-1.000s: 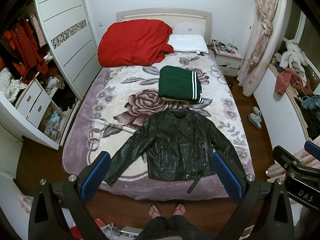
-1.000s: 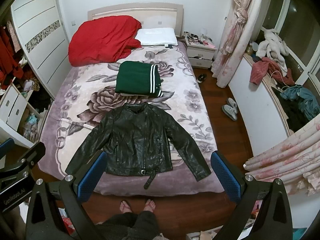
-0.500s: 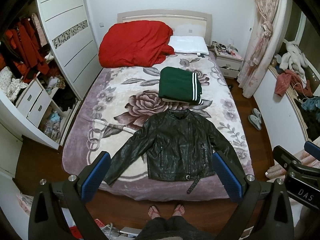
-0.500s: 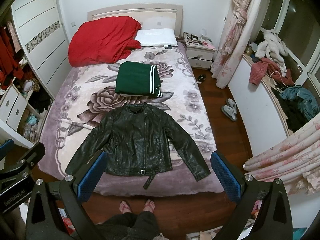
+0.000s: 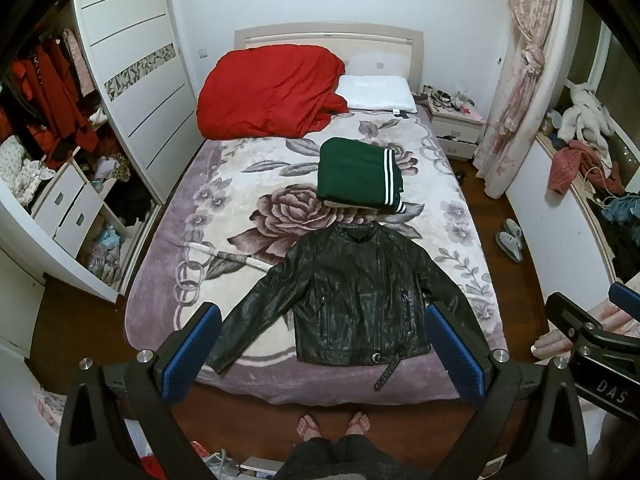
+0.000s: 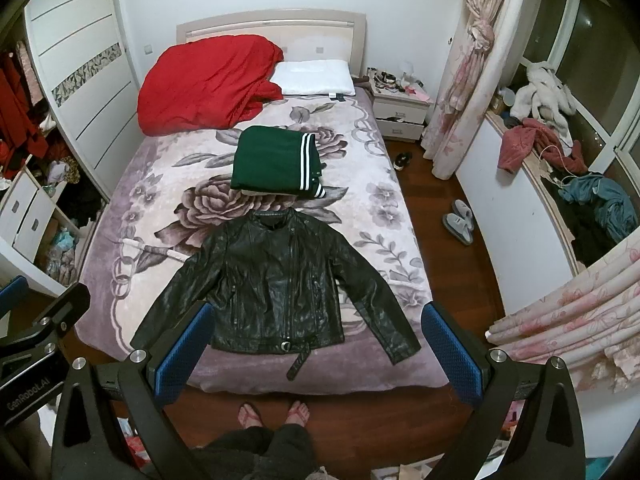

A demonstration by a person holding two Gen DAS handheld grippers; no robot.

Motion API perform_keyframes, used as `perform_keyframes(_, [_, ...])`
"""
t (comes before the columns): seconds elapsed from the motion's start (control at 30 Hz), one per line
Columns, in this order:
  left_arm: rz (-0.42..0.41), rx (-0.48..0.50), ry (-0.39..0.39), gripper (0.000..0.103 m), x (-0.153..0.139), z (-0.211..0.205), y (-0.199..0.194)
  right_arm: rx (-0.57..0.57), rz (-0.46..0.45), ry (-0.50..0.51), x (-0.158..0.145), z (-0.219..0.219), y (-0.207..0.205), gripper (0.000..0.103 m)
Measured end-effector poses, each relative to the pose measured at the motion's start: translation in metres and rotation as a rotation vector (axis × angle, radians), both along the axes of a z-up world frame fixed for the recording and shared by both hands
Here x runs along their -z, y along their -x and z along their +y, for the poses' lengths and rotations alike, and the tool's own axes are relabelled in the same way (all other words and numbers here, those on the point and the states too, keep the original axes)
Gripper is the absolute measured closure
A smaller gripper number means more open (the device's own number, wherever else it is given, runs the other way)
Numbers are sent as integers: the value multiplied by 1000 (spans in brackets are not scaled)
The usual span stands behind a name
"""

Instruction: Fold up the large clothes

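A black leather jacket lies flat, front up, sleeves spread, at the foot of the bed; it also shows in the right wrist view. A folded green garment with white stripes lies just beyond its collar, also in the right wrist view. My left gripper is open and empty, held high above the bed's foot edge. My right gripper is open and empty, likewise high above the jacket's hem. Neither touches the jacket.
The bed has a floral blanket, a red duvet and a white pillow at the head. An open wardrobe stands left. A nightstand, curtain, slippers and a cluttered ledge are right. The person's feet stand at the foot.
Both views have shifted only slightly; the jacket and green garment lie as before and both grippers stay open.
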State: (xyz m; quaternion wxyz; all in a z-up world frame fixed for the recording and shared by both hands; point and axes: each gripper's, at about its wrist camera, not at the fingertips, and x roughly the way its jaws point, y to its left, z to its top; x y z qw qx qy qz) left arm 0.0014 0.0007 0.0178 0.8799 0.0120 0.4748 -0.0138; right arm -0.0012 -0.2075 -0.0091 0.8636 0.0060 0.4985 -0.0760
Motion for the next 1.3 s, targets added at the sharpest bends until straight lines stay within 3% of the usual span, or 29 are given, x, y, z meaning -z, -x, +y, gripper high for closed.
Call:
perform_keyframes(0.43, [-9,0,1,0,-6,-4,-1,0,-5,4,-4,-1,-1,0])
perform_keyframes(0.57, [-15,-3,-7,0,-15,-11,-10,4,-8,4,-11,-3,-5,0])
perform_keyframes(0.63, [-18,-5,-12,0,-34,-11,-30,3,-8,5,-10,-3,-4,0])
perform_keyframes(0.87, [-26,0,-9,0,-41,-14,-47,5,-10,4,-13,-3,-5,0])
perform_keyframes(1.13, [-30,6,-1,0,-26,-11,-41,8,-10,3,-14,-5,-4,0])
perform_keyframes(1.3, [-56,10,-25,0,0,-6,-52,38,20,-8,-26,-4,-31,0])
